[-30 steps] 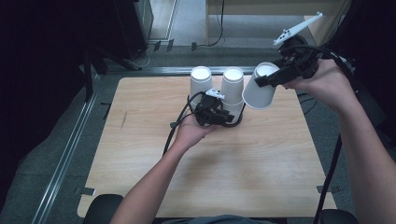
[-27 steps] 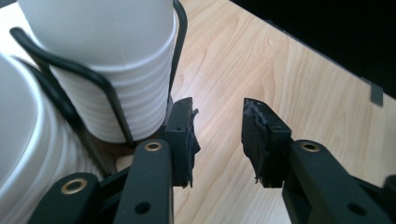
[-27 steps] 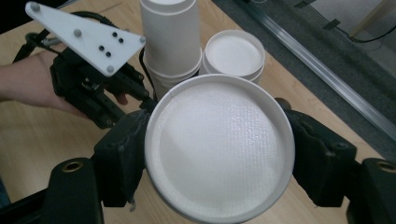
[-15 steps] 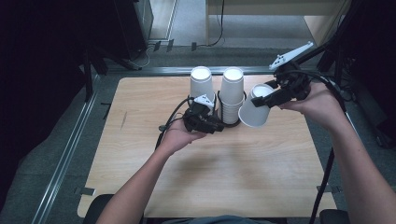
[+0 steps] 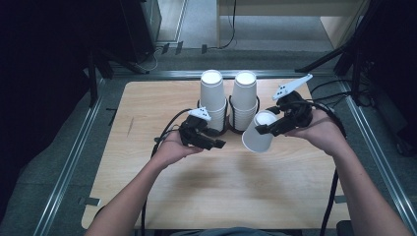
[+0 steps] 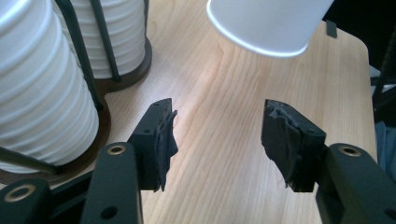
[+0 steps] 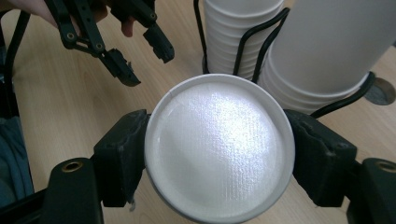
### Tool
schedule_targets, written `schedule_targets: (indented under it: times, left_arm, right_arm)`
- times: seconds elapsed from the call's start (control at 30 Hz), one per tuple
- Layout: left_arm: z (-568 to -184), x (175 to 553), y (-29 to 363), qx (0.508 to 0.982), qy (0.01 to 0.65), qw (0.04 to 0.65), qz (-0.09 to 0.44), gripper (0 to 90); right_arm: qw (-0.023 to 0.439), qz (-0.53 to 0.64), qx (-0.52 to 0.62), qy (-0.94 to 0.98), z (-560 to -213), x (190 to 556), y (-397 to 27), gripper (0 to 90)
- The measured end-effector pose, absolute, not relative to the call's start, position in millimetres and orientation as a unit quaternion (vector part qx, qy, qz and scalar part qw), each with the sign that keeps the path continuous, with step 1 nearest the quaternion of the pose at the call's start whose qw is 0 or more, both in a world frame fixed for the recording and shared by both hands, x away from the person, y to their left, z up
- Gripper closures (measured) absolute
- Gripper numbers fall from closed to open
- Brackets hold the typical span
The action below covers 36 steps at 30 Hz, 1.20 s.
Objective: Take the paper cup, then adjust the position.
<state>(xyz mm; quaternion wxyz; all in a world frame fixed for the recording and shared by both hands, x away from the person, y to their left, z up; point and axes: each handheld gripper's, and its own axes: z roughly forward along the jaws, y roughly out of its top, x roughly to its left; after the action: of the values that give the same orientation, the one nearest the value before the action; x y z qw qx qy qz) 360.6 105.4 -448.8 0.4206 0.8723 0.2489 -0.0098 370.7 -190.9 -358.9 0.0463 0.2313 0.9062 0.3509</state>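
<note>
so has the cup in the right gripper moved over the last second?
Yes. The cup, clamped in the right gripper, has dropped from beside the right cup stack's top to near its base, toward the table.

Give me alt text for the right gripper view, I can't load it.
The right hand-held gripper clamps a white paper cup upside down, its base toward the camera, above the wooden table. Beyond it stand two stacks of white cups in a black wire holder, with the left hand-held gripper open at upper left.
</note>
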Motion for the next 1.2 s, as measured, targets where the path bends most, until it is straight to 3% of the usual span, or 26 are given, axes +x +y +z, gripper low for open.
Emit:
schedule_targets:
  times: [0.53, 0.7, 0.97, 1.2]
  left_arm:
    - [-461.1, 354.9, 117.3, 0.868, 0.246, 0.431, -0.016, 41.3]
    - [-463.5, 351.0, 119.4, 0.872, 0.25, 0.42, 0.0, 30.8]
    - [-467.4, 346.8, 124.2, 0.876, 0.235, 0.421, -0.027, 8.4]
    - [-472.6, 344.2, 117.3, 0.883, 0.23, 0.409, -0.031, 2.9]
  right_arm:
    - [0.023, 0.362, 0.212, 0.908, -402.9, 364.6, -177.1, 26.1]
    - [0.017, 0.363, 0.205, 0.909, -410.0, 363.7, -172.0, 26.1]
    - [0.007, 0.374, 0.19, 0.908, -419.4, 361.0, -160.2, 26.2]
    - [-0.005, 0.375, 0.183, 0.909, -425.8, 361.8, -151.6, 26.1]
